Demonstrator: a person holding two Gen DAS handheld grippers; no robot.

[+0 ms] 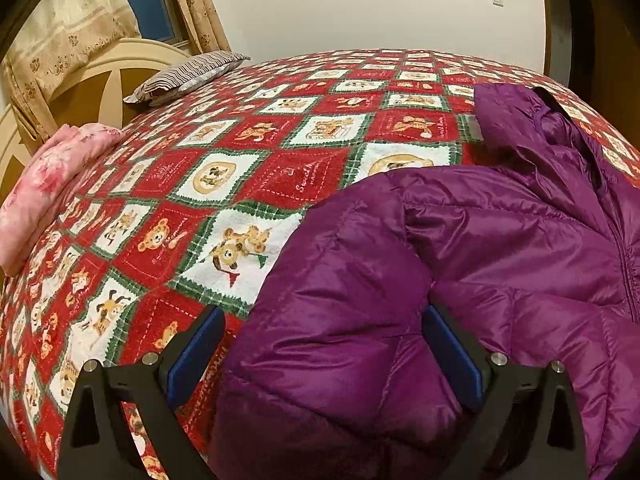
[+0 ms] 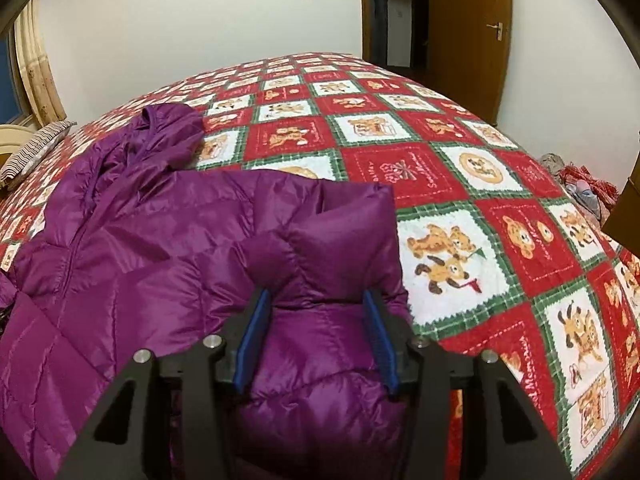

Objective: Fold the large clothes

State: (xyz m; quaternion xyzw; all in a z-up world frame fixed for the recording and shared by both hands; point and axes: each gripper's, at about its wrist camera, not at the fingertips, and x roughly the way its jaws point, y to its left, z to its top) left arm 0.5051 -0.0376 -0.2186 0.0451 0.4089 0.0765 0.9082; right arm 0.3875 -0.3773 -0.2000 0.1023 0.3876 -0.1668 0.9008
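A purple puffer jacket lies front up on the bed, hood toward the far side. It also shows in the right wrist view. My left gripper is open, its blue pads either side of the jacket's left sleeve. My right gripper is partly closed around the bunched right sleeve; the blue pads press the puffy fabric on both sides.
A red, white and green bear-pattern blanket covers the bed. A pink folded cloth and a striped pillow lie at the headboard end. A wooden door and clutter lie beyond the bed.
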